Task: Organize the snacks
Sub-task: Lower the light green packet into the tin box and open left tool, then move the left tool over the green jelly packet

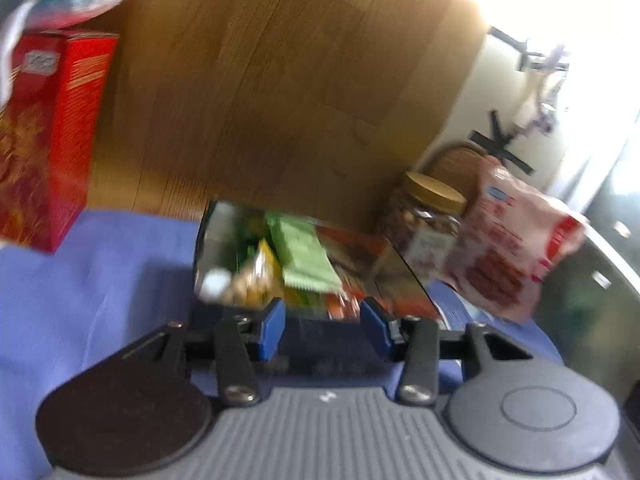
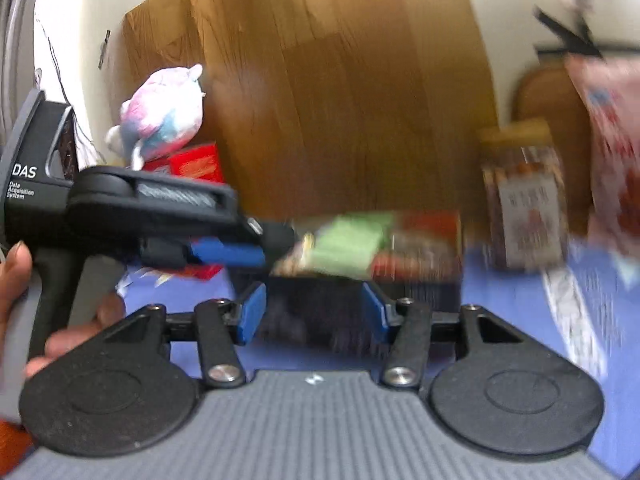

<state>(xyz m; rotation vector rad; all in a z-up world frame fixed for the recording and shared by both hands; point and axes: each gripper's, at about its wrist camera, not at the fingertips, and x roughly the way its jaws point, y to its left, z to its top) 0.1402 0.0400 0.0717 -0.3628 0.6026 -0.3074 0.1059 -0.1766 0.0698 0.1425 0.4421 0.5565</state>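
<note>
A dark open box (image 1: 212, 236) of snack packets stands on the blue cloth, with a green packet (image 1: 308, 260) on top. My left gripper (image 1: 325, 328) sits just short of the box's near wall, and its blue pads (image 1: 274, 328) stand apart with no packet between them. My right gripper (image 2: 314, 314) faces the box (image 2: 420, 288) from its long side, also open, with the dark wall behind the gap. The right wrist view shows the left gripper (image 2: 272, 240) side-on at the box's left end, held by a hand (image 2: 16, 280). Both views are blurred.
A tall red carton (image 1: 44, 140) with a pastel plush toy (image 2: 160, 120) on it stands at the left. To the right of the box are a gold-lidded jar (image 1: 428, 220) and a pink-and-white snack bag (image 1: 516, 240). A wooden board (image 1: 280, 80) backs the scene.
</note>
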